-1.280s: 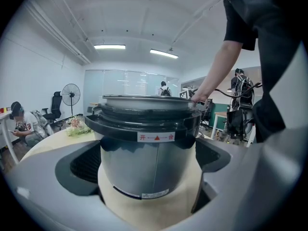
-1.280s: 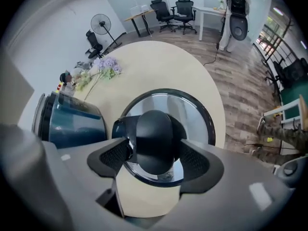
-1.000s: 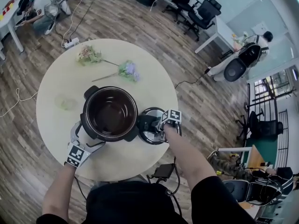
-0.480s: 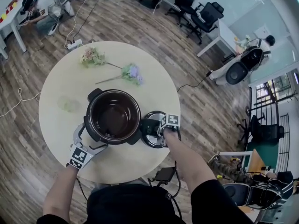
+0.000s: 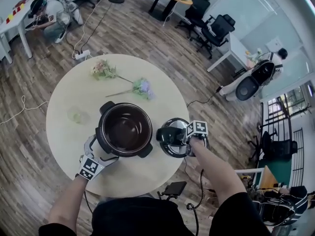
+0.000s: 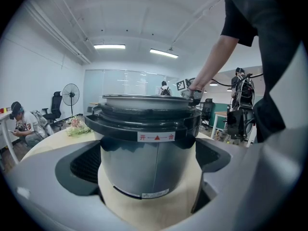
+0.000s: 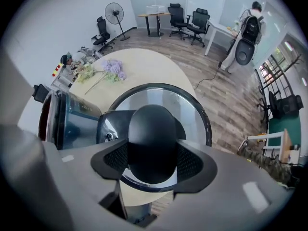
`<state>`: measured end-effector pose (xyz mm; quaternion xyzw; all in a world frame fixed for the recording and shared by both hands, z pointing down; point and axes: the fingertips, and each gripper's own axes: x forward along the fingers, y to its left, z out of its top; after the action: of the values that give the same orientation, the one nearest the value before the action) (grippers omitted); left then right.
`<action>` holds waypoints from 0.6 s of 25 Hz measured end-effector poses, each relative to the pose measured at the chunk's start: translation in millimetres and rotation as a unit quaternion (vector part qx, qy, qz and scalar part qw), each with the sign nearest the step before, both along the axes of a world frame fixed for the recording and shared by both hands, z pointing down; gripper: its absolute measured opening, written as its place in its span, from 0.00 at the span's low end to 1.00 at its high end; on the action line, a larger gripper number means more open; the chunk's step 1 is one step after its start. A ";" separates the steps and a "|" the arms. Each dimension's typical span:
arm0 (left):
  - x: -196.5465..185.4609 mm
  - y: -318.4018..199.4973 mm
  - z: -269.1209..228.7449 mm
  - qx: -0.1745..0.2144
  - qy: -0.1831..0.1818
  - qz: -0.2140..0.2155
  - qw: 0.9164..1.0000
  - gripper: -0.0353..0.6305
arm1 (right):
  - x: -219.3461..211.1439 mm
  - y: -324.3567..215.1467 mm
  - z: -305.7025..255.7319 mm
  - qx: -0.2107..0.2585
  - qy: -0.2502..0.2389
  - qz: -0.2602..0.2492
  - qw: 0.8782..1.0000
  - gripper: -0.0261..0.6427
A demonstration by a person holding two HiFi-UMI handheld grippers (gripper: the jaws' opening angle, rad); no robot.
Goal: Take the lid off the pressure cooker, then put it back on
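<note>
Up and rightwards goes the lid: our right gripper grips its knob, and we hold it just beside the open cooker, whose body our left gripper clamps on the bench

One cooker, one lid, two flower bunches.

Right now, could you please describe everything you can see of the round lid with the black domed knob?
The round lid has a dark rim, a shiny silvery face and a black bracket running from one side to its black domed knob. It is off the open black-rimmed pressure cooker, knob up and roughly level, beside it near the round beige table's edge. The right gripper has its jaws shut on the knob; the lid looks lifted.
</note>
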<state>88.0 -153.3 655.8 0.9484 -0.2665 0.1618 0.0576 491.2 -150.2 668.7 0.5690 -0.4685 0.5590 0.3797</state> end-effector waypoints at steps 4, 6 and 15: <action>-0.7 3.1 -1.4 -0.002 0.000 0.001 1.000 0.94 | 6.3 -22.6 -58.1 0.023 0.007 -0.019 1.000 0.46; -1.4 2.3 -1.7 -0.001 0.001 0.000 1.000 0.94 | 1.9 -38.3 -87.6 0.035 0.005 -0.035 0.999 0.46; -2.9 1.9 -4.4 0.002 0.007 0.000 1.000 0.94 | -108.2 -92.2 -185.2 0.076 -0.052 -0.125 0.988 0.46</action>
<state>85.0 -151.4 651.4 0.9497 -0.2663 0.1549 0.0570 383.0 -242.4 483.6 0.5033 -0.5961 0.4989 0.3775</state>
